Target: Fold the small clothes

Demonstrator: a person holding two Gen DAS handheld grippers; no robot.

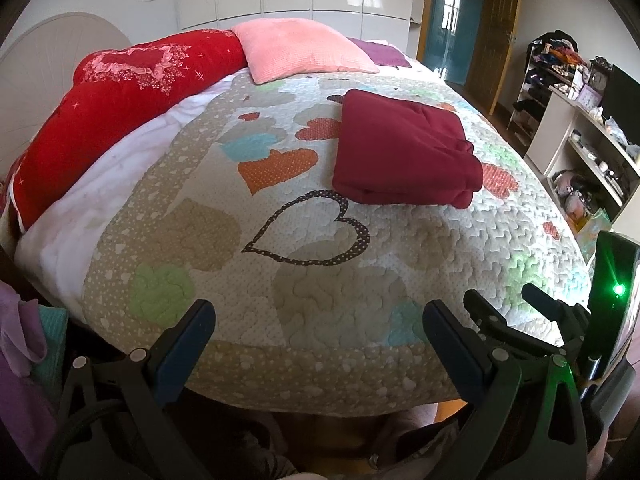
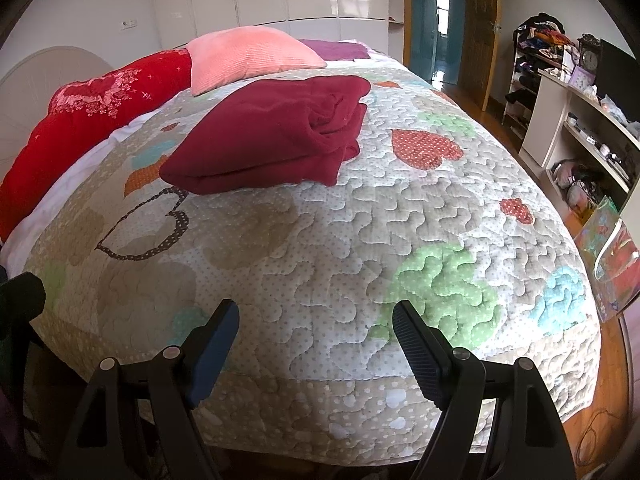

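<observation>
A dark red garment [image 1: 404,152] lies folded into a thick rectangle on the heart-patterned quilt [image 1: 312,280], toward the middle of the bed. The right wrist view shows the same folded garment [image 2: 272,136] up and to the left. My left gripper [image 1: 320,312] hovers open over the quilt's near edge, well short of the garment, with nothing between its fingers. My right gripper [image 2: 316,316] is open too, above the near edge of the quilt [image 2: 360,240] and empty. In the left wrist view the right gripper [image 1: 516,300] shows at the far right.
Red pillows [image 1: 120,104] and a pink cushion [image 1: 300,48] line the head of the bed. A white shelf unit [image 1: 592,148] with clutter stands on the right, beside a doorway [image 1: 452,16]. A shiny gift bag [image 2: 608,256] leans by the bed's right side.
</observation>
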